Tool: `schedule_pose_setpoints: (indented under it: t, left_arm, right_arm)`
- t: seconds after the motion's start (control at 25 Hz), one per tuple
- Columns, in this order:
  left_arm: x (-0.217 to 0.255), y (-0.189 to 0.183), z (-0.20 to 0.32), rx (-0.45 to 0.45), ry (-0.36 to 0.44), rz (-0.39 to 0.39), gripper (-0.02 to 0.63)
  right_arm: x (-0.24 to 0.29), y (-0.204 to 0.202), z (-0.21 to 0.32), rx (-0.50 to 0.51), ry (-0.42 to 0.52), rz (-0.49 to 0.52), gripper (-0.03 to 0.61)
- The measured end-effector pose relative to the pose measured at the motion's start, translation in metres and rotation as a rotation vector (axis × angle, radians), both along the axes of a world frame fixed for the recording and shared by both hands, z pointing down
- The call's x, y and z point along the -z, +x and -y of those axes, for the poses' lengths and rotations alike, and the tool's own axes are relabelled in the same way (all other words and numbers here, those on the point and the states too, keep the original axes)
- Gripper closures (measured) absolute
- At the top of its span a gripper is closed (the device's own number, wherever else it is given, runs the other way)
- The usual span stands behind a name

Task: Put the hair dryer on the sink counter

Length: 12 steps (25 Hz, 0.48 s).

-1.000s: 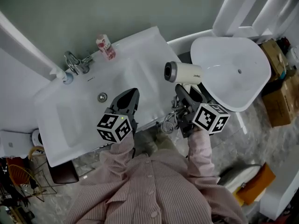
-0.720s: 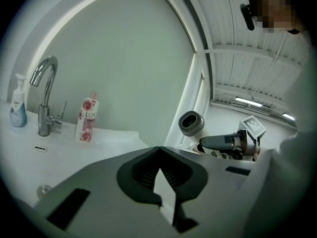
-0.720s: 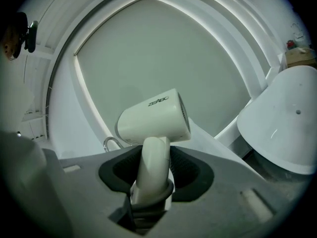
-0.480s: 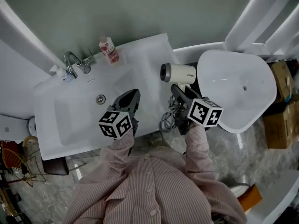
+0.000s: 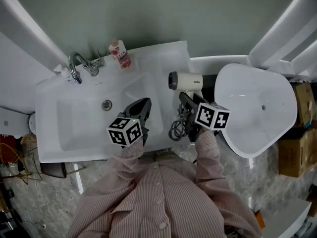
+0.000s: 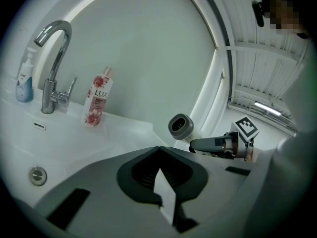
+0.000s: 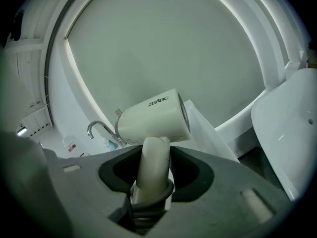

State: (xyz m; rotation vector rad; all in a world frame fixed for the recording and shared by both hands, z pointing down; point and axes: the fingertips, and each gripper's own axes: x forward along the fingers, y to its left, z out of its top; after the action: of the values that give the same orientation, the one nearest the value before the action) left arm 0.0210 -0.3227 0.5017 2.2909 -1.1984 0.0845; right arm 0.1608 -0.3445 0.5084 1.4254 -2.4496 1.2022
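The white hair dryer (image 5: 187,81) hangs in the air just off the right end of the white sink counter (image 5: 163,58), its nozzle pointing left. My right gripper (image 5: 186,99) is shut on its handle (image 7: 151,165), and the body (image 7: 154,117) stands above the jaws in the right gripper view. The dark cord (image 5: 177,128) dangles in loops below the gripper. My left gripper (image 5: 140,108) hovers over the front right of the basin (image 5: 84,125), jaws together with nothing in them. From the left gripper view the hair dryer (image 6: 181,127) and the right gripper (image 6: 218,144) show at the right.
A chrome faucet (image 5: 77,69) and a pink bottle (image 5: 120,54) stand at the counter's back edge. A white bathtub (image 5: 257,108) lies close on the right. Cardboard boxes (image 5: 297,155) sit beyond it. A small blue-and-white bottle (image 6: 23,81) stands behind the faucet.
The right gripper has carried the hair dryer leftward, away from the tub and toward the counter's right end. The left gripper stays over the basin.
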Motion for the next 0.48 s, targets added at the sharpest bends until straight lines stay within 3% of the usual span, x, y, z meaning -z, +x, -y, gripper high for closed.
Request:
schedule_pose_setpoints:
  t: [0.48]
  left_arm:
    - [-0.035, 0.0, 0.015, 0.001, -0.133, -0.004, 0.612]
  right_arm:
    - [-0.042, -0.021, 0.039, 0.093, -0.1, -0.125, 0.411]
